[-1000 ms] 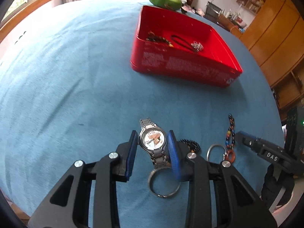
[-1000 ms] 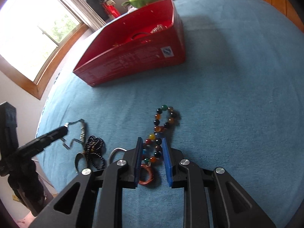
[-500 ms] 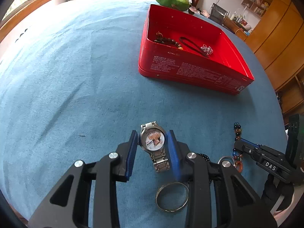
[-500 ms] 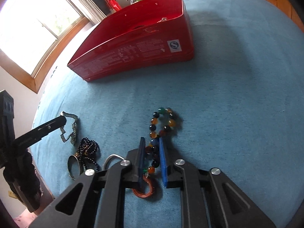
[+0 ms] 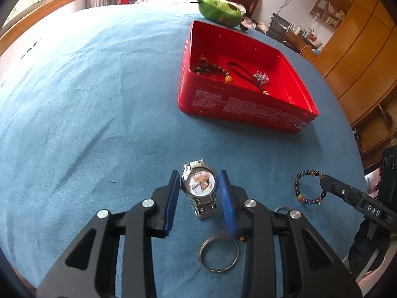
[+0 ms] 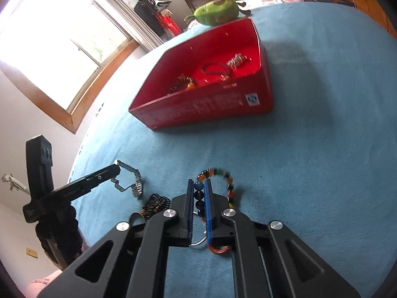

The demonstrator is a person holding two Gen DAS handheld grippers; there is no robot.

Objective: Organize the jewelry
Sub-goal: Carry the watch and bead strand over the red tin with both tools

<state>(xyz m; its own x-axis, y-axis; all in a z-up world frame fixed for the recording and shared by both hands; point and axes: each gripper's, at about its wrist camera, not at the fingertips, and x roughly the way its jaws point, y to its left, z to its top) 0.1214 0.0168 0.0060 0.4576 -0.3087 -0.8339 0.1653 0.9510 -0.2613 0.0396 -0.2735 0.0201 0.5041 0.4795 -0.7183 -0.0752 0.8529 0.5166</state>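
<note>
My left gripper (image 5: 199,188) is shut on a silver wristwatch (image 5: 199,186) and holds it above the blue cloth; its band (image 6: 129,183) hangs from the left gripper in the right wrist view. My right gripper (image 6: 199,188) is shut on a multicoloured bead bracelet (image 6: 223,181), lifted off the cloth; the bracelet also shows in the left wrist view (image 5: 301,188). The open red tin box (image 5: 238,114) stands ahead with several jewelry pieces inside; it also shows in the right wrist view (image 6: 211,109).
On the blue cloth lie a metal bangle (image 5: 218,253), a dark bead bracelet (image 6: 155,202) and an orange ring (image 6: 218,249). A green plush toy (image 5: 220,11) sits behind the box. A wooden cabinet (image 5: 359,57) stands at the right.
Both grippers rose from the cloth and moved toward the red box. The right gripper closed on the bead bracelet and lifted it. The watch came up with the left gripper.
</note>
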